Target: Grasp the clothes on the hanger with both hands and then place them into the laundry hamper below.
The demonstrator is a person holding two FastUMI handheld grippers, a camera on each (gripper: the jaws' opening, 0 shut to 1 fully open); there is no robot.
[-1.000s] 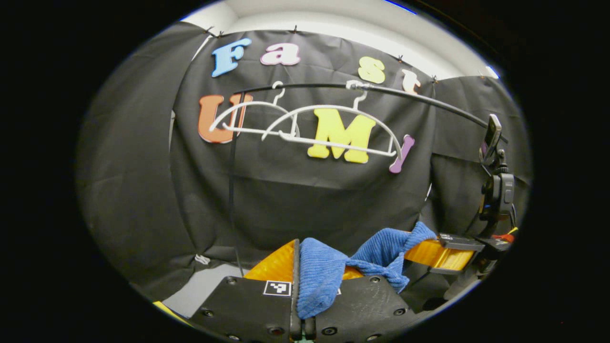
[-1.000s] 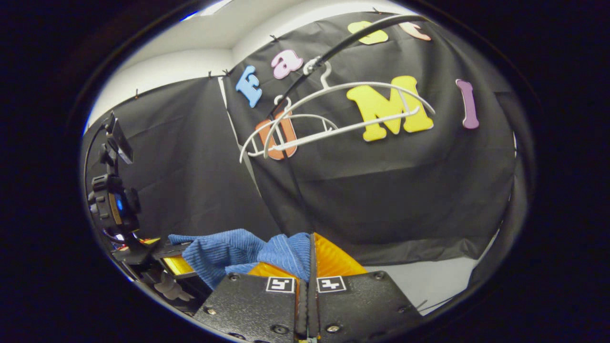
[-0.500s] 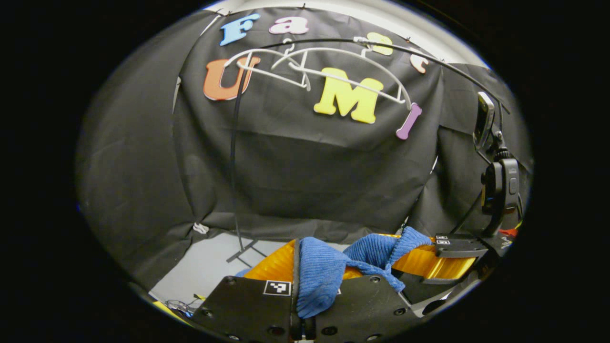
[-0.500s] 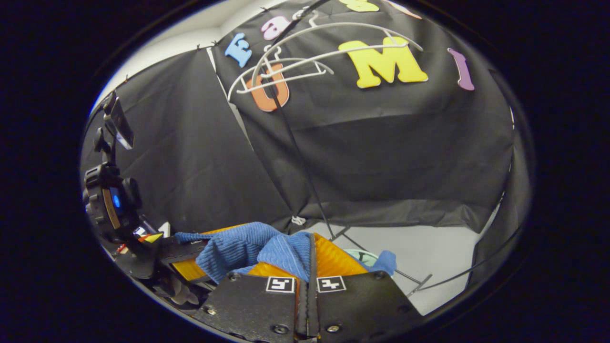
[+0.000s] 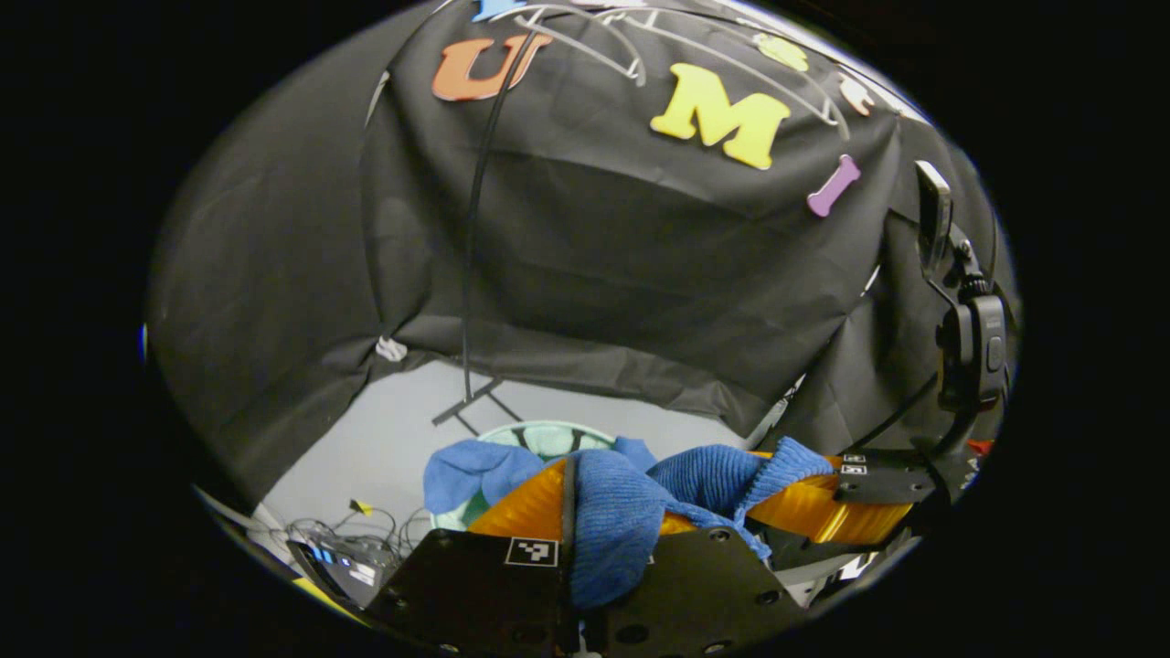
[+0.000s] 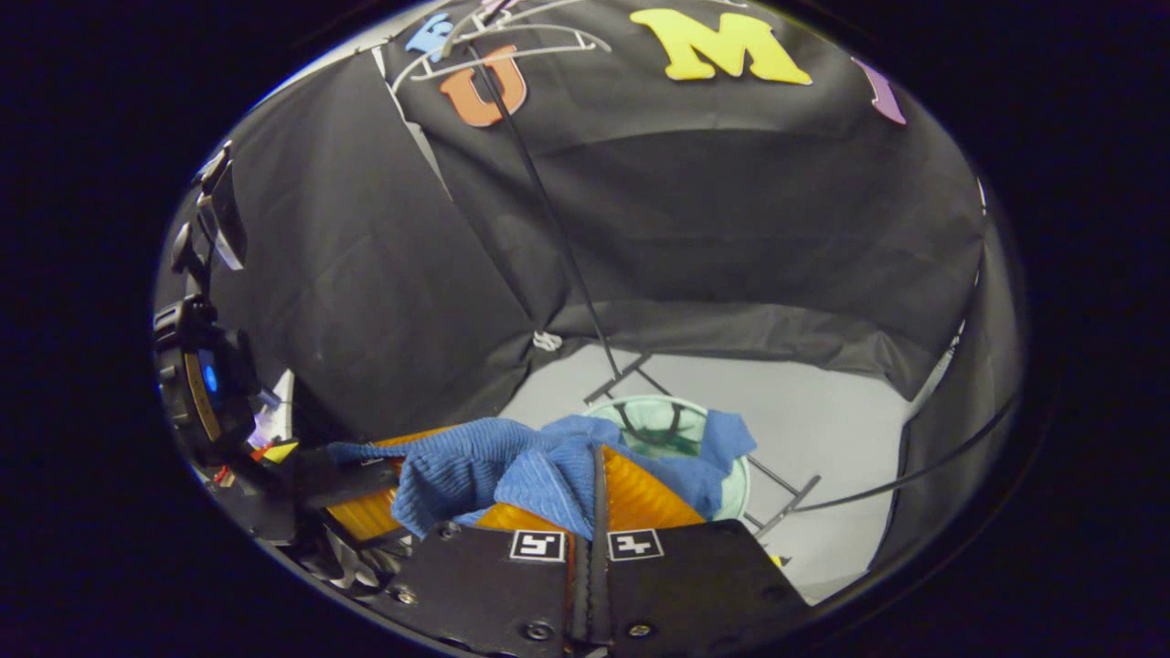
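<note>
Blue knit garment (image 5: 631,512) hangs bunched between the two grippers, above a pale green laundry hamper (image 6: 740,484) that stands on the grey floor (image 6: 841,411) beside the foot of a black clothes rack (image 6: 548,228).

Left gripper (image 5: 576,548) has its jaws closed on a thick fold of the knit, which spills over its right finger. Right gripper (image 6: 592,539) likewise has its jaws pressed together on the cloth, the fabric trailing off toward the other tool.

Risk, as I judge it: a loose lobe of the garment already droops over the hamper's rim in both views, so releasing from here could leave part of the cloth draped outside or snagged on the rim. Letting go with one gripper first would swing the whole weight sideways and could miss the opening; the rack's crossed foot sits just beside the hamper and could catch a trailing edge.

Long axis of the garment runs roughly level from one gripper to the other, sagging in the middle, with its free end pointing down toward the hamper.

White hangers (image 6: 512,46) hang bare on the rack's rail.
</note>
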